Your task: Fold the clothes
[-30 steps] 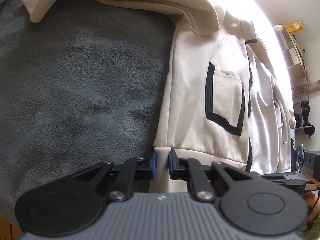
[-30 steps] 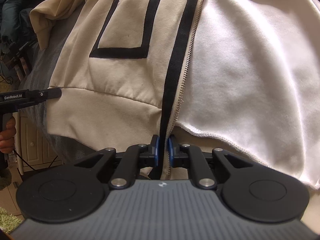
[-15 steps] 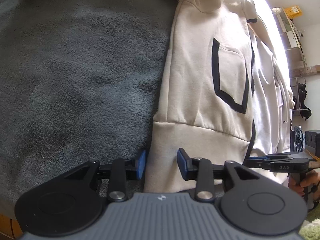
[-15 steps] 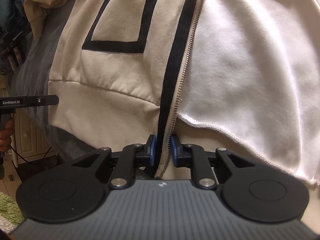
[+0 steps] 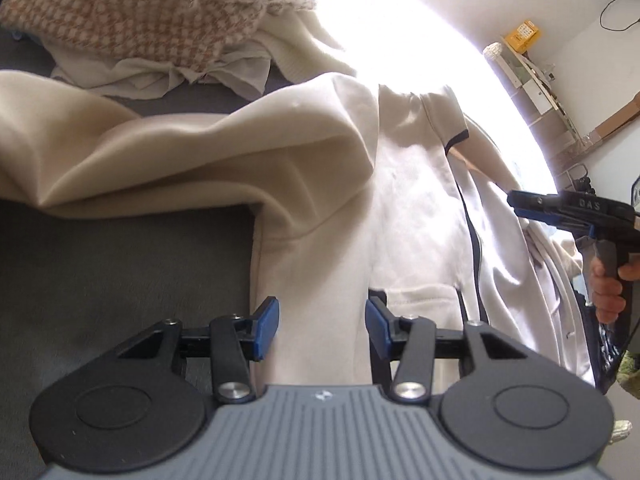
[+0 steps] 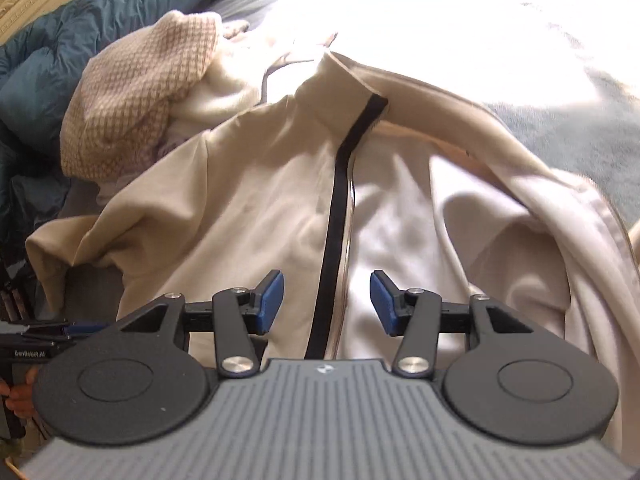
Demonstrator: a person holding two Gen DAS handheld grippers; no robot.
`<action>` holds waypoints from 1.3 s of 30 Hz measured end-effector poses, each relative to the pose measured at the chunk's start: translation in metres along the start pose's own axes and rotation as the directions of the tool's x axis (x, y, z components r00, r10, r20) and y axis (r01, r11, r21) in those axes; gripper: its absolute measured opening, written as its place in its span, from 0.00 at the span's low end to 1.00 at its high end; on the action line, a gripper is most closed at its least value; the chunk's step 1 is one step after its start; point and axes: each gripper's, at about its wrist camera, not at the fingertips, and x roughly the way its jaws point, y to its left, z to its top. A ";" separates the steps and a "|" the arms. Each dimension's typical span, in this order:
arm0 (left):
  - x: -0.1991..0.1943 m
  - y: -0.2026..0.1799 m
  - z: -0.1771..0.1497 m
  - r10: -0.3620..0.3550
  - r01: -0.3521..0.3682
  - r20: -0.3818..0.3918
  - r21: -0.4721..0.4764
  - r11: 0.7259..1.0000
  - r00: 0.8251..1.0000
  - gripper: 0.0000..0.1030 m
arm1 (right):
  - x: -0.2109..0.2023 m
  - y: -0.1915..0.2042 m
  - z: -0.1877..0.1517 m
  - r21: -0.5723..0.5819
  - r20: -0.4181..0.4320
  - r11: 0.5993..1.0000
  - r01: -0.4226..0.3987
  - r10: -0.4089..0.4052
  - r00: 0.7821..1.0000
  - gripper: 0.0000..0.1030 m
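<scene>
A cream zip jacket (image 5: 328, 216) with black trim lies spread on a dark grey blanket (image 5: 120, 280). My left gripper (image 5: 322, 326) is open and empty above the jacket's left side, near its pocket. My right gripper (image 6: 327, 304) is open and empty above the black zipper band (image 6: 338, 216), with the collar (image 6: 352, 80) beyond. The jacket (image 6: 248, 208) has its left sleeve (image 5: 140, 160) stretched out to the left. The right gripper also shows in the left wrist view (image 5: 516, 204) at the jacket's right edge.
A brown-and-white houndstooth garment (image 5: 152, 12) and white crumpled clothes (image 5: 168, 76) lie at the back; the houndstooth garment also shows in the right wrist view (image 6: 136, 96). A teal quilt (image 6: 80, 40) lies at the far left. Shelves (image 5: 536, 80) stand by the wall on the right.
Both grippers let go of the jacket's bottom hem and opened wide. Both have moved up over the jacket toward the collar end.
</scene>
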 end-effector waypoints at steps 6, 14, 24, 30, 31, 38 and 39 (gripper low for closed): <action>0.043 0.003 0.015 0.064 -0.065 -0.020 -0.058 0.996 0.998 0.45 | 0.055 -0.001 0.081 -0.058 0.136 0.996 0.062 -0.053 0.989 0.46; 0.059 0.002 0.011 0.052 -0.053 -0.014 -0.040 0.998 0.999 0.46 | 0.068 -0.024 0.098 -0.429 0.094 0.857 0.286 -0.273 0.957 0.48; 0.059 -0.006 0.006 0.096 -0.096 -0.001 -0.018 0.995 0.995 0.46 | 0.098 -0.027 0.130 -0.595 0.063 0.763 0.255 -0.272 0.960 0.09; 0.057 -0.008 0.004 0.108 -0.108 0.002 0.009 0.994 0.994 0.46 | 0.141 -0.022 0.130 -0.654 0.108 0.683 0.324 -0.339 0.935 0.09; 0.057 -0.008 0.003 0.109 -0.110 0.002 0.015 0.994 0.994 0.46 | 0.149 -0.025 0.127 -0.658 0.117 0.675 0.333 -0.346 0.931 0.11; 0.053 -0.006 0.003 0.104 -0.104 0.002 0.010 0.995 0.995 0.46 | 0.110 -0.025 0.122 -0.623 0.178 0.663 0.414 -0.396 0.901 0.44; 0.053 -0.006 0.003 0.102 -0.102 0.003 0.004 0.995 0.995 0.46 | 0.093 -0.023 0.123 -0.607 0.192 0.675 0.419 -0.386 0.902 0.44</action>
